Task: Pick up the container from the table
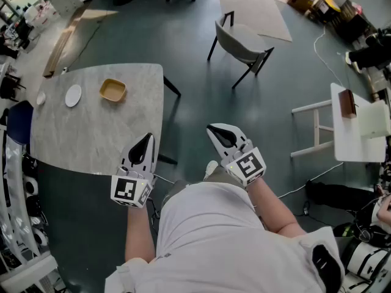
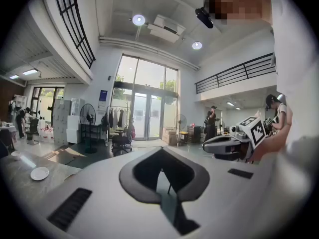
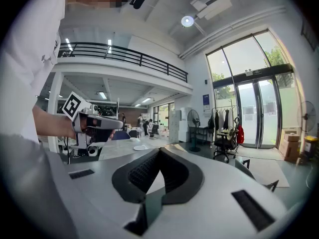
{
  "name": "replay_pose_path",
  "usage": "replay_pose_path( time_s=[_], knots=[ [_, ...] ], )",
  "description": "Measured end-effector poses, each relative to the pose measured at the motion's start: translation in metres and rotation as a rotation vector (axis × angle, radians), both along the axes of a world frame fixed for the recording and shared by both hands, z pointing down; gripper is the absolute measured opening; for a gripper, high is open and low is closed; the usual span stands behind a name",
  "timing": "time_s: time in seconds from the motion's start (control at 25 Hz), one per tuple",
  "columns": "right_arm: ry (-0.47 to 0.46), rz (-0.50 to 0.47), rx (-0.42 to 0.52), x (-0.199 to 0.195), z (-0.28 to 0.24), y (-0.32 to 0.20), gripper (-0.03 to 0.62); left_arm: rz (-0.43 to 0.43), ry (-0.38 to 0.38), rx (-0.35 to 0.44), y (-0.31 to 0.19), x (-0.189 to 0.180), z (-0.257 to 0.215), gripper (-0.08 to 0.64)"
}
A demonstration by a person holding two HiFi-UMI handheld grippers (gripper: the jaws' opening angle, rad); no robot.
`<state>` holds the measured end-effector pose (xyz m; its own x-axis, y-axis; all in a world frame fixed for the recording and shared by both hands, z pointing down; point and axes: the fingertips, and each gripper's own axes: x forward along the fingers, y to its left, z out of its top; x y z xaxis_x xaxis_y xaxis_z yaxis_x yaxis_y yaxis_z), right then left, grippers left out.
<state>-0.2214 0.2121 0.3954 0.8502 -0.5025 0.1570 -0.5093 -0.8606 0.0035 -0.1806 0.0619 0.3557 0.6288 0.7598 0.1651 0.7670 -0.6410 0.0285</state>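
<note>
1. The container is a shallow square dish with rounded corners, tan-yellow and matte. It stands on the far part of the table, and nothing touches it.
2. Near it on the left lies a round, flat white plate. Further left, near the table's edge, there is a small white round thing, too small to tell what it is.
3. The table top is pale grey and speckled like stone, with rounded corners.
4. The left gripper hovers over the near right edge of the table, well apart from the container. Its shell is smooth white plastic and its pads are black. The jaws are together, with nothing between them.
5. The right gripper is beside the table, above the dark, smooth floor. Its ribbed black pads meet at the tips and hold nothing.
6. Beyond the grippers stands a chair with a curved grey shell seat and thin black legs.
</note>
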Motion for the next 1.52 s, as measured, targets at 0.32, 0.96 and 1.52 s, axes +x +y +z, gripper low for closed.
replay_pose_path(
  time_s=[0.32, 0.96, 1.52],
  knots=[
    [-0.027, 0.031, 0.038, 0.001, 0.009, 0.074, 0.009, 0.034, -0.013, 0.044, 0.078, 0.007, 0.012, 0.002],
    [-0.119, 0.047, 0.113, 0.024, 0.041, 0.138, 0.011, 0.033, -0.078, 0.121, 0.142, 0.036, 0.046, 0.002],
    [-0.166, -0.084, 0.024, 0.187, 0.050, 0.104, 0.014, -0.084, -0.137, 0.060, 0.108, 0.184, 0.070, 0.002]
  ],
)
